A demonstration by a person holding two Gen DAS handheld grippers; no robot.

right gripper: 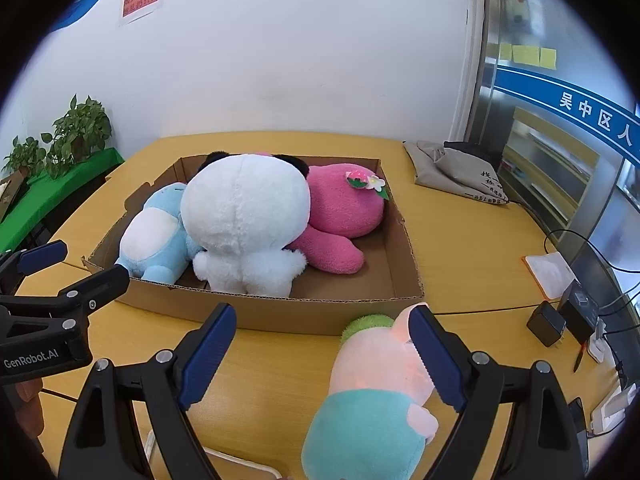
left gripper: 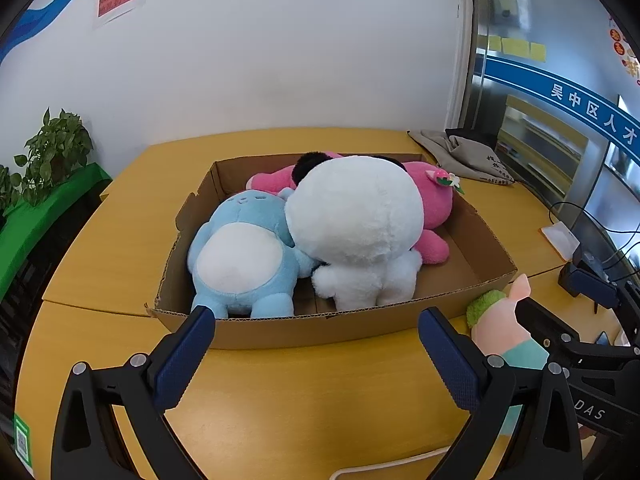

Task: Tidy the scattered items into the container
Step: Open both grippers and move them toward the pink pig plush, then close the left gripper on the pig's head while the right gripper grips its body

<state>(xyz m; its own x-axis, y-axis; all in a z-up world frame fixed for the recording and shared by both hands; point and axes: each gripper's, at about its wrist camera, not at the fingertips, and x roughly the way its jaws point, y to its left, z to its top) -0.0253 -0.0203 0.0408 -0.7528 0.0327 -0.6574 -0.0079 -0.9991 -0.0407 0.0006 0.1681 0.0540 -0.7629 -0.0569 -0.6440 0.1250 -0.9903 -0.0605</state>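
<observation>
A shallow cardboard box (left gripper: 280,330) (right gripper: 352,312) sits on the yellow table. It holds a blue plush (left gripper: 244,256) (right gripper: 154,240), a white panda plush (left gripper: 356,220) (right gripper: 244,216) and a pink plush (left gripper: 432,204) (right gripper: 344,208). A pale pink plush with green hair and a teal shirt (right gripper: 376,384) (left gripper: 504,328) lies on the table in front of the box's right corner. My right gripper (right gripper: 322,334) is open, with this plush between its fingers, against the right one. My left gripper (left gripper: 316,336) is open and empty at the box's near wall.
A grey cloth bag (left gripper: 464,156) (right gripper: 452,172) lies at the table's back right. Cables, a black charger (right gripper: 546,322) and a white card (right gripper: 550,274) lie at the right edge. Potted plants (left gripper: 52,152) stand on a green shelf at the left. A white wall is behind.
</observation>
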